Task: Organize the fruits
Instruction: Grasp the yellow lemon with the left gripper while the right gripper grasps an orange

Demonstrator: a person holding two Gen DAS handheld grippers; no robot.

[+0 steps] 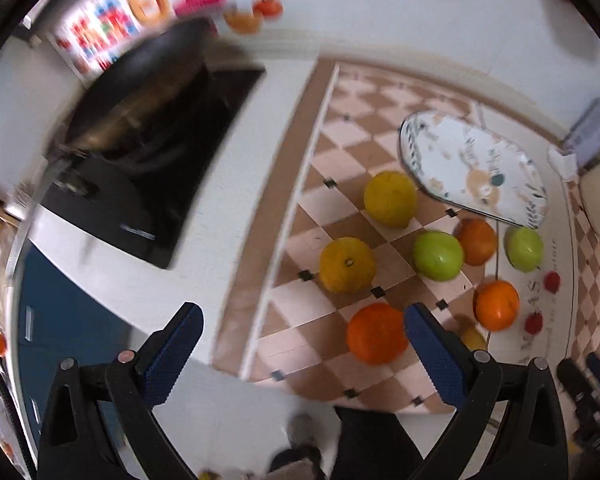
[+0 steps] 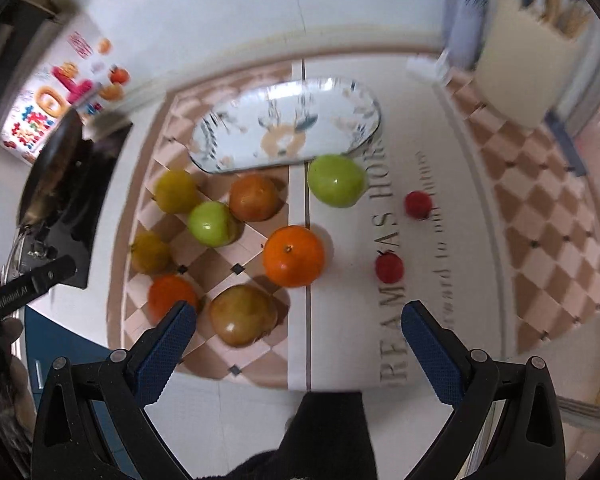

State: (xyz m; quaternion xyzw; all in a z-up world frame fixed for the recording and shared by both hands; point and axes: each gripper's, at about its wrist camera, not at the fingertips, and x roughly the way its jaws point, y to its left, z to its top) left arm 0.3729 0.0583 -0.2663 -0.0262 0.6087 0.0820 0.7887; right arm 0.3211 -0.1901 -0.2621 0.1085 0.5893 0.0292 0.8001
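Note:
Several fruits lie on a checkered mat (image 2: 540, 184) in front of an oval patterned plate (image 2: 352, 98), which holds nothing. In the right wrist view I see oranges (image 2: 294, 256), green apples (image 2: 336, 180), yellow fruits (image 2: 176, 192), a brownish fruit (image 2: 242, 314) and two small red fruits (image 2: 389, 266). My right gripper (image 2: 298, 322) is open and empty above the mat's near edge. My left gripper (image 1: 302, 326) is open and empty, with an orange (image 1: 376, 332) beside its right finger. The plate (image 1: 452, 148) also shows there.
A black pan (image 1: 148, 80) sits on a black cooktop (image 1: 220, 120) left of the mat. A colourful box (image 2: 44, 100) stands behind it. A cream block (image 2: 516, 60) and a pale container (image 2: 466, 4) stand at the back right. The counter's front edge is near.

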